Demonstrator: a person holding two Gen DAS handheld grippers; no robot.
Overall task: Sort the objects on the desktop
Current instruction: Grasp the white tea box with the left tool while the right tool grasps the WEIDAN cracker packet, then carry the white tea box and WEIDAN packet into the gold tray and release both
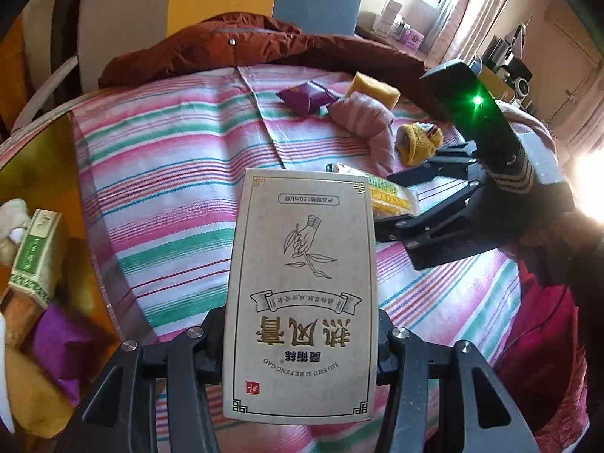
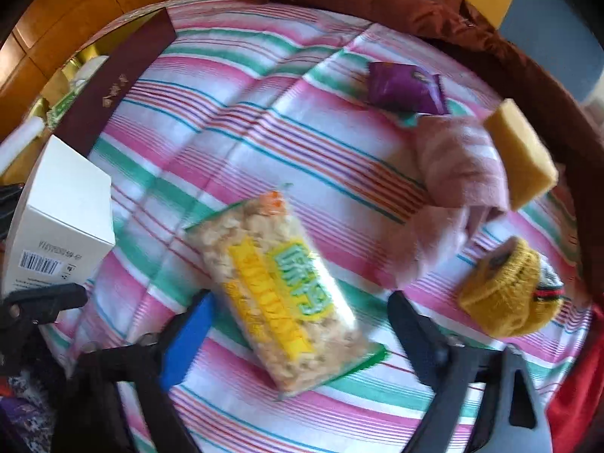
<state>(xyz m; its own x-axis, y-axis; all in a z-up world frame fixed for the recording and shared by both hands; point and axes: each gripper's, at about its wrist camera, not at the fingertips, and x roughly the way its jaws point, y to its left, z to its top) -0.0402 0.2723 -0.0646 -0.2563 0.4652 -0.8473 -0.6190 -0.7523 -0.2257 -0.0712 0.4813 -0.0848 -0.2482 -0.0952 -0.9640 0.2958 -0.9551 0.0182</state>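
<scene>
Beige carton being clamped in the left gripper (image 1: 302,343); snack packet lying between the spread fingers of the right gripper (image 2: 298,324).

Much of the right wrist view is being smeared by blur, so the green and yellow lettering on the clear snack packet (image 2: 281,294) cannot be read, and no pad is being pressed against it. The beige carton (image 1: 302,294) is being held above the striped cloth (image 1: 170,173), its print upside down: "MO SHU SI RE FENG GAO" and "50ml". At the left edge a gold-lined box (image 1: 75,188) is being cut off by the frame; a green-and-white carton (image 1: 34,253) and a purple packet (image 1: 60,343) are being kept inside. Farther back, a purple pouch (image 2: 406,88), pink sock (image 2: 456,173), yellow sponge (image 2: 523,154) and mustard knit sock (image 2: 506,287) are lying on the cloth.
</scene>
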